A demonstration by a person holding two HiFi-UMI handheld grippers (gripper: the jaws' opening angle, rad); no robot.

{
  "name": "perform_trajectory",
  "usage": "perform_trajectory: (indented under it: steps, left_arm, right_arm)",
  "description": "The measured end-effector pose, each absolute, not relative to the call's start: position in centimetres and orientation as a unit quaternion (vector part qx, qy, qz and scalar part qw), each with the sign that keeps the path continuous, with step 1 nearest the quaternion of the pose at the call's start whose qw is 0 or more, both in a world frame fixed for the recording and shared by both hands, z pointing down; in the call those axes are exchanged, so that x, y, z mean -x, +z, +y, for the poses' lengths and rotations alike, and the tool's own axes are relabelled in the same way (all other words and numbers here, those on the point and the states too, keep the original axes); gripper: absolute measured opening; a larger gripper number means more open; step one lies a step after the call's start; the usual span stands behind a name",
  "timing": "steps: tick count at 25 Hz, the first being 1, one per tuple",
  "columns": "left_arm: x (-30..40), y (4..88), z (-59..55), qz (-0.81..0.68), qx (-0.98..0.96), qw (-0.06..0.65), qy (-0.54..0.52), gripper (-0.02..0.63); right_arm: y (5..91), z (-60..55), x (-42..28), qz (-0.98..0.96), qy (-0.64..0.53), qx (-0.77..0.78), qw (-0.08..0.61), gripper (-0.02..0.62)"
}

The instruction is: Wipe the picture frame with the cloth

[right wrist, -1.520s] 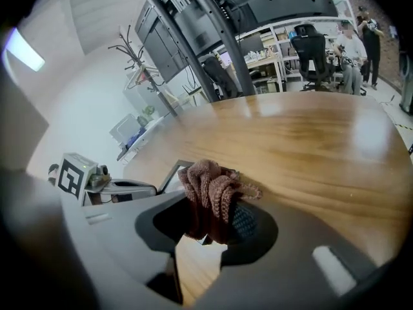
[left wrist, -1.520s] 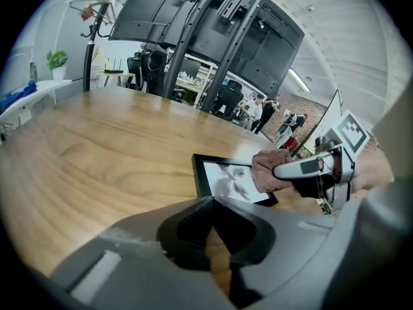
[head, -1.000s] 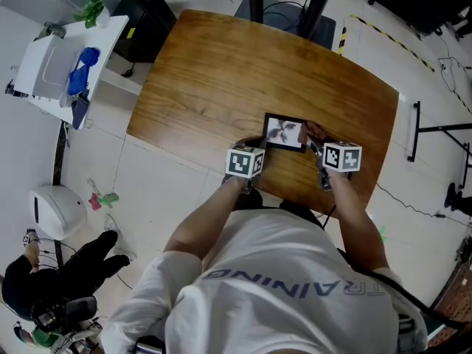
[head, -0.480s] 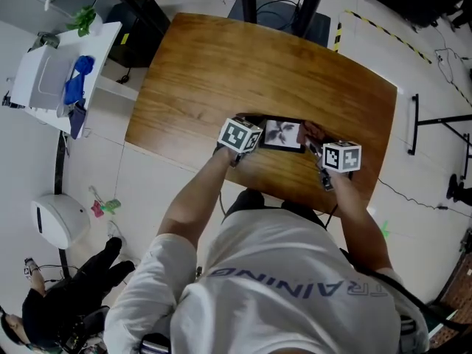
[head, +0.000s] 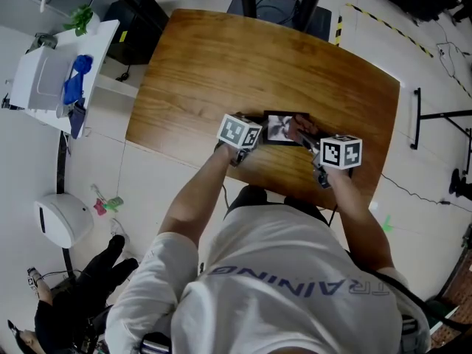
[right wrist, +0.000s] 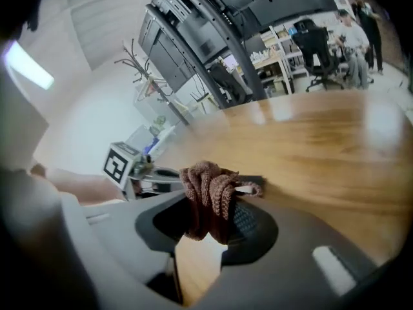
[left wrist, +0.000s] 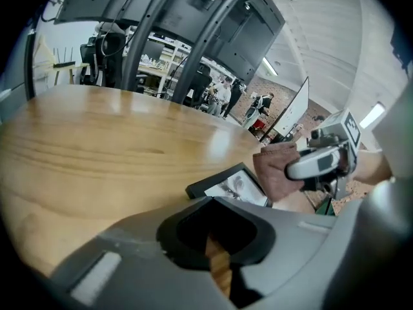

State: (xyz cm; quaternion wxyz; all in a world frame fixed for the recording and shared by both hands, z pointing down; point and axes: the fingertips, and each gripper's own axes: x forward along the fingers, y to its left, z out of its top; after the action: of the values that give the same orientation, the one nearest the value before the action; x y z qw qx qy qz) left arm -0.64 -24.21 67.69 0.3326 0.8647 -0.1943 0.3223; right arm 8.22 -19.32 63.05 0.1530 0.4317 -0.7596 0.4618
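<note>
The person leans over the near edge of the wooden table, both forearms stretched forward and a tool in each hand. The left gripper sits low on the tabletop, right at the left end of the picture frame. Its jaws are drawn almost together, with only a thin sliver of wood showing between them and nothing gripped. I cannot tell whether it touches the frame.

The frame lies flat near the table's front edge, between the two tools, a black border round a pale print. The right gripper comes in from the frame's right side, angled down toward it. Its jaws are clamped on a bunched, reddish-brown knitted cloth. From above, the cloth lies over the frame's right end. From the left gripper view the cloth hangs right at the frame's far corner.

Off to the left, well apart from the table, stands a white trolley with a blue thing lying on its top and a green plant at its far corner. Below it on the floor there is a white domed object. Someone in dark clothes is at the lower left corner.

To the right of the table a strip of yellow-and-black tape runs across the floor, with a black stand and loose cables near it.
</note>
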Motion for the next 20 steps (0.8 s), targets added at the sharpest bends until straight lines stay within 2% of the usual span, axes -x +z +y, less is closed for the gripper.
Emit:
perform_trajectory:
  steps: [2,8,15,20]
  left_arm:
    - [0.9,67.7,-24.3,-0.198,-0.86,0.356,0.308,0.005]
    - [0.8,67.9,-24.4,-0.191,-0.851,0.386,0.299,0.005]
    - [0.8,67.9,-24.4,-0.19,-0.853,0.38,0.302,0.005]
    - [0.9,67.8,-24.4,-0.193,-0.855,0.371,0.307,0.005]
  right_arm:
    - [63.3,-18.2,-4.2,-0.761,0.505,-0.383,0.139,0.137]
    - [66.6,-17.0,1.4,-0.767,0.502,-0.342,0.208,0.137]
    - [67.5,-17.4,0.7,-0.755,0.519,-0.345,0.205,0.137]
    - [67.2,-17.0,-2.4,-0.74,0.529,-0.369,0.19,0.137]
